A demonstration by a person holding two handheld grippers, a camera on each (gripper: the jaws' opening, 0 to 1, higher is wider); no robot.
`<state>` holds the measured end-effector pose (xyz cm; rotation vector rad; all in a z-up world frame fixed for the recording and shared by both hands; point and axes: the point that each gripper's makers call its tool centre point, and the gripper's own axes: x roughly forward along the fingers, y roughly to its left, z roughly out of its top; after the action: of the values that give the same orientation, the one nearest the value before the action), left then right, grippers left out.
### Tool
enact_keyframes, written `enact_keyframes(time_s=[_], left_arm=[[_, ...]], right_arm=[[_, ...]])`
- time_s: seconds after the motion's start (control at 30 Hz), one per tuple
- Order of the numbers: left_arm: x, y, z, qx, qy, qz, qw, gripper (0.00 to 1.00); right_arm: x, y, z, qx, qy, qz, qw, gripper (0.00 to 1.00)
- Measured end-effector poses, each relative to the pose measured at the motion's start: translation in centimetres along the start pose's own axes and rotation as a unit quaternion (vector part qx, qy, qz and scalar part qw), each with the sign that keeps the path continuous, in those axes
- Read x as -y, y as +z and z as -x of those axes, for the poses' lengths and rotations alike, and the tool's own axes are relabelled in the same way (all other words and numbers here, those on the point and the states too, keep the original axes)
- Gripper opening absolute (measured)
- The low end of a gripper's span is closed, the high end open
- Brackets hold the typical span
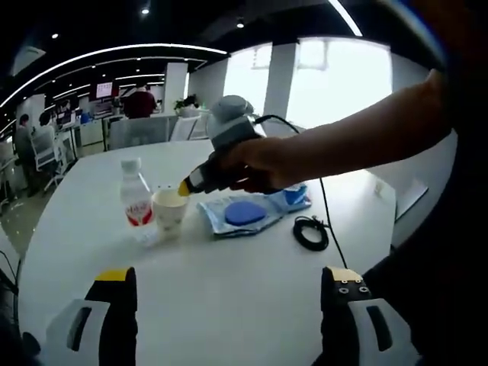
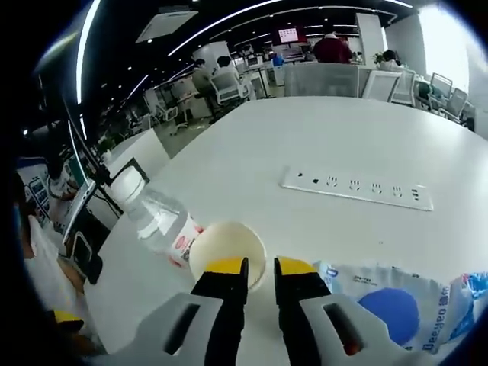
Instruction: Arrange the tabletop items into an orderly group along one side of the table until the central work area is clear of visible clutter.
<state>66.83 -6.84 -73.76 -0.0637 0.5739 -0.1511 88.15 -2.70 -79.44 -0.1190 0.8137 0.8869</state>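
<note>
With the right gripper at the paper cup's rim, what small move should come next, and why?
Probably shut the right gripper on the paper cup's rim: its jaws stand narrowly apart at the rim, nothing held. Then lift clear of the water bottle standing close beside.

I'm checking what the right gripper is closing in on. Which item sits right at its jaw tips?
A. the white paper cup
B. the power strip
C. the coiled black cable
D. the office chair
A: in the right gripper view the jaw tips of the right gripper meet the rim of the white paper cup, beside the water bottle.
</note>
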Motion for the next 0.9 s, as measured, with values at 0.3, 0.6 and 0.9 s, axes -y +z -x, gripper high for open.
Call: enact_keyframes(time_s=[0.3,0.6,0.9], left_arm=[[-0.2,-0.5,0.2,-0.003,0.004,0.011,0.9999,0.97],[0.1,-0.9,0.2,-0.011,0.0,0.01,0.9999,0.96],[0.7,-0.6,0.0,-0.011,-0.007,0.001,0.9999,0.96]], right_arm=[[0.0,0.0,-1.0,-0.007,-0.011,0.02,0.9997,0.0],[-0.1,-0.5,-0.5,-0.016,0.004,0.001,0.9999,0.0],[0.3,-0.7,0.8,-0.01,0.014,-0.03,0.9994,0.0]])
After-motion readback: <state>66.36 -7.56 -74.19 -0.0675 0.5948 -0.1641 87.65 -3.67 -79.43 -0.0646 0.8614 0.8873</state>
